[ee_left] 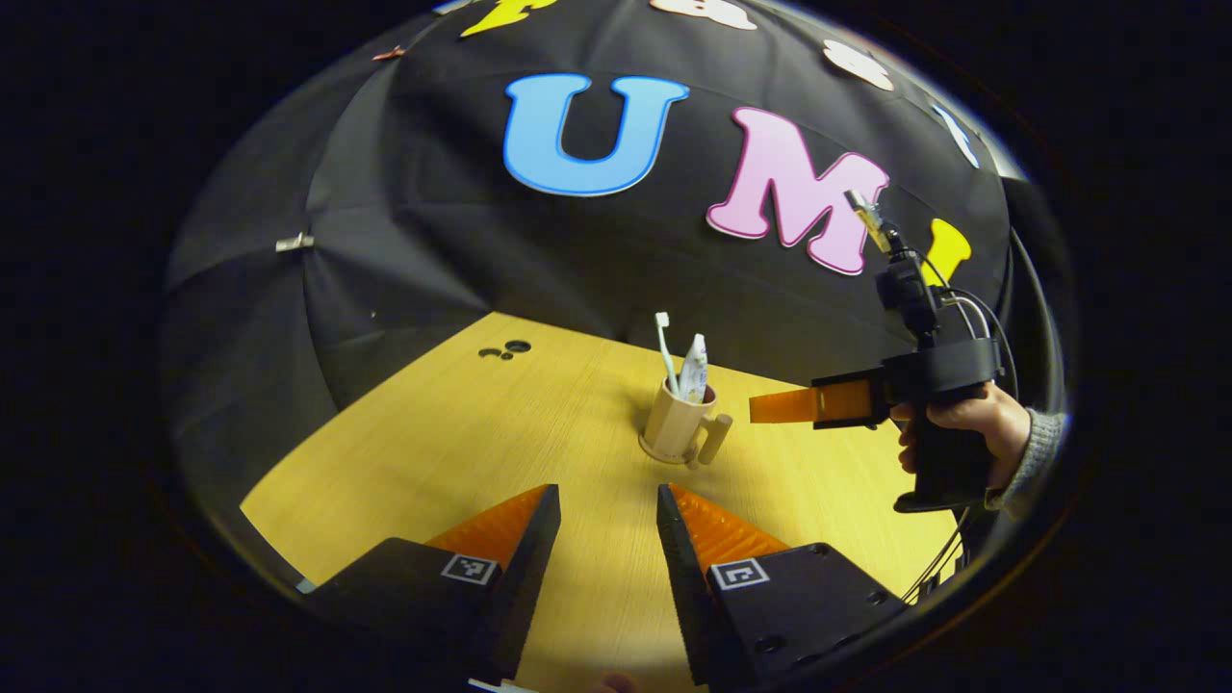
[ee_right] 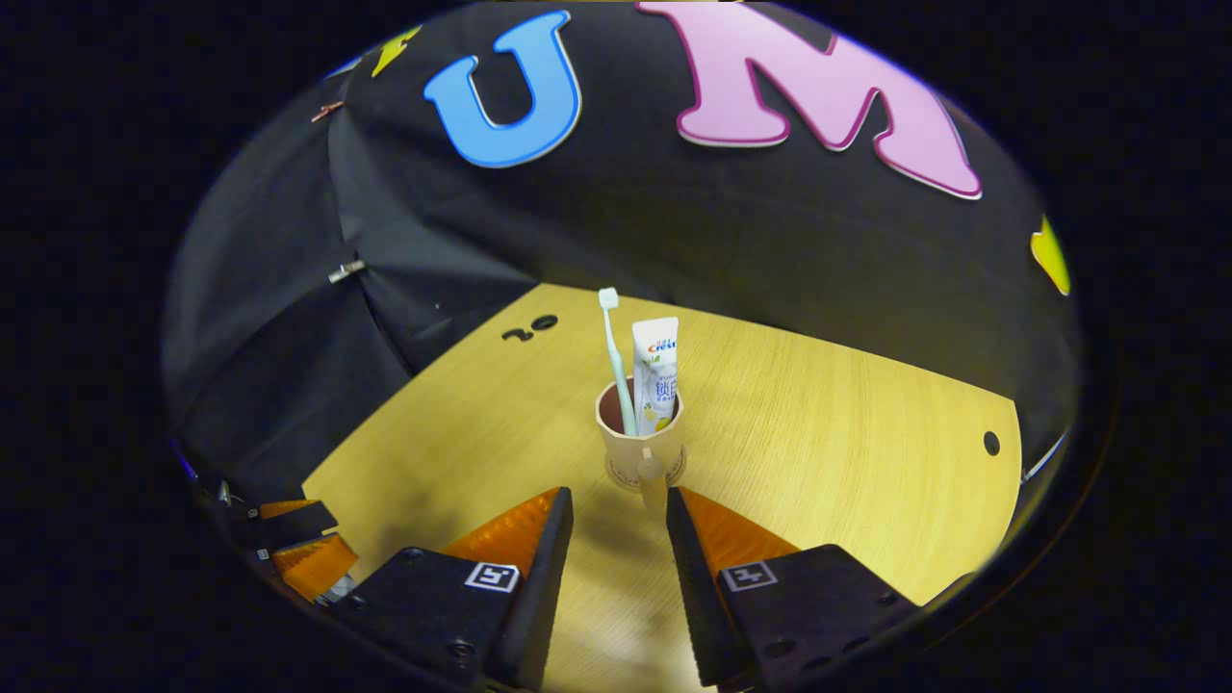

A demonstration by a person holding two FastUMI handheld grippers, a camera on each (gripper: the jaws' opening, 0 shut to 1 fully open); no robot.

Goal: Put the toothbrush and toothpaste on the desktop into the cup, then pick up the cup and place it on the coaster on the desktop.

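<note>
A beige cup (ee_left: 674, 416) (ee_right: 639, 445) with a side handle stands upright on a round coaster (ee_left: 658, 453) (ee_right: 678, 471) in the middle of the wooden desk (ee_left: 462, 452). A pale toothbrush (ee_left: 664, 348) (ee_right: 612, 346) and a white toothpaste tube (ee_left: 694, 368) (ee_right: 655, 371) stick up out of it. My left gripper (ee_left: 608, 495) is open, a short way in front of the cup. My right gripper (ee_right: 619, 497) is open too, with the handle just ahead of its tips. In the left gripper view a hand holds the right gripper (ee_left: 782, 406) to the right of the cup, apart from it.
Small dark holes (ee_left: 510, 348) (ee_right: 534, 327) mark the desk's far left part, and another hole (ee_right: 991, 443) sits near its right edge. The left gripper (ee_right: 300, 556) shows at the lower left of the right gripper view. Black cloth walls close in behind the desk.
</note>
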